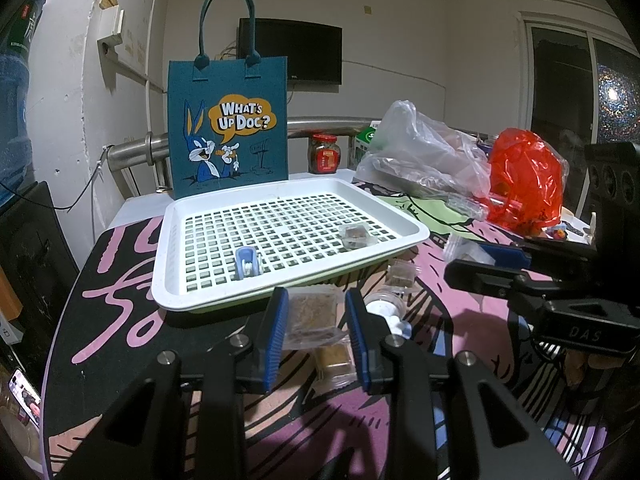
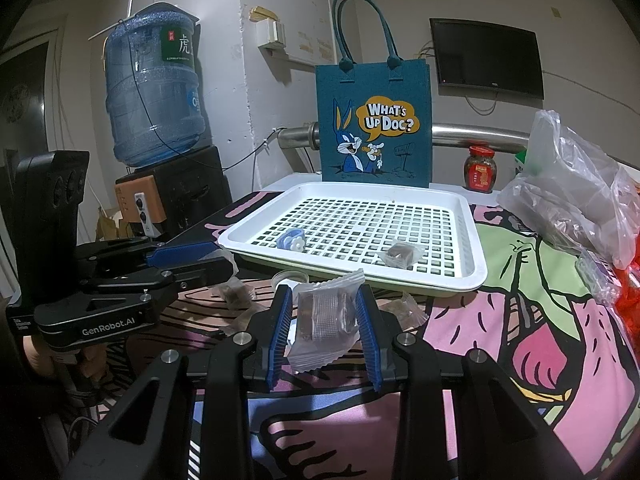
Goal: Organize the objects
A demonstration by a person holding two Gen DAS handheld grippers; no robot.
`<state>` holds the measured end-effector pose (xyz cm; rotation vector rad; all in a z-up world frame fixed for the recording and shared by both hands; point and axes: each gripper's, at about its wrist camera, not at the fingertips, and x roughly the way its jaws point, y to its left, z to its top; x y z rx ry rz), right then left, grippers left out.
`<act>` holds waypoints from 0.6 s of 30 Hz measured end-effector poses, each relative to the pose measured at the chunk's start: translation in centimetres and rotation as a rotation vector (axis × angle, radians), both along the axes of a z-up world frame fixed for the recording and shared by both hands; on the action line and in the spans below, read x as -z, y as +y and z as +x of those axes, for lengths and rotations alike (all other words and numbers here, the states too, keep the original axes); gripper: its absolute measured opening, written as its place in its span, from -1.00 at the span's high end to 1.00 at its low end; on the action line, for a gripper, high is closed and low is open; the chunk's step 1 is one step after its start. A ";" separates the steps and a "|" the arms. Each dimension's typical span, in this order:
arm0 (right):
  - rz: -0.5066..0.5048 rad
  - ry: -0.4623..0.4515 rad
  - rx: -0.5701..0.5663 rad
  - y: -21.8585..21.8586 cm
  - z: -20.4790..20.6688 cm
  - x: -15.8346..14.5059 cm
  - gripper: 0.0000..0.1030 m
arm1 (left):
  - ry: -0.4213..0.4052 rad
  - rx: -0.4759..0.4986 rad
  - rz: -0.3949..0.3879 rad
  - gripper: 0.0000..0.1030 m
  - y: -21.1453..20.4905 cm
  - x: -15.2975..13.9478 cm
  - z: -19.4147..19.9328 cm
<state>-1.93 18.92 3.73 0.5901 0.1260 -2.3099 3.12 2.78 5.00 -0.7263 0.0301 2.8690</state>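
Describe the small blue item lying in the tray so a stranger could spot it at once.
Find the teal cartoon-rabbit tote bag; the white grid tray sits right in front of it. On the tray's near-left part lies the small blue plastic item with a white flower shape. The tray's only other occupant, a clear-wrapped brown snack, lies to its right.

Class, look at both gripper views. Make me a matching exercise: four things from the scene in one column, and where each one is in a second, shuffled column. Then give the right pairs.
Things
1. blue clip
2. red-lidded jar
3. cartoon tote bag
4. clear-wrapped snack

Places
A. standing upright behind the white tray
B. between the fingers of the right gripper
C. lying in the tray, near its front edge
D. on the table to the right of the bag, beside the plastic bags

Pairs: 1-C, 2-D, 3-A, 4-B
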 end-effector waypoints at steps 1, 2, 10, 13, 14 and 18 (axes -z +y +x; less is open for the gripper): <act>0.000 -0.001 0.000 0.1 0.0 0.0 0.39 | 0.000 0.000 0.000 0.44 0.0 0.0 0.0; 0.000 -0.001 0.000 0.1 0.0 0.0 0.39 | 0.000 0.000 0.000 0.44 0.0 0.0 0.0; 0.000 -0.007 0.001 -0.1 0.1 0.1 0.39 | -0.003 0.000 0.001 0.44 0.0 0.0 0.0; 0.000 -0.013 0.002 -0.1 -0.1 0.2 0.39 | -0.007 -0.001 -0.001 0.44 0.1 0.2 0.0; -0.001 -0.014 0.002 -0.1 -0.1 0.2 0.39 | -0.009 0.000 -0.002 0.44 0.1 0.2 -0.1; -0.002 -0.025 0.007 0.1 -0.2 0.2 0.39 | -0.018 0.000 -0.005 0.44 0.1 0.2 -0.2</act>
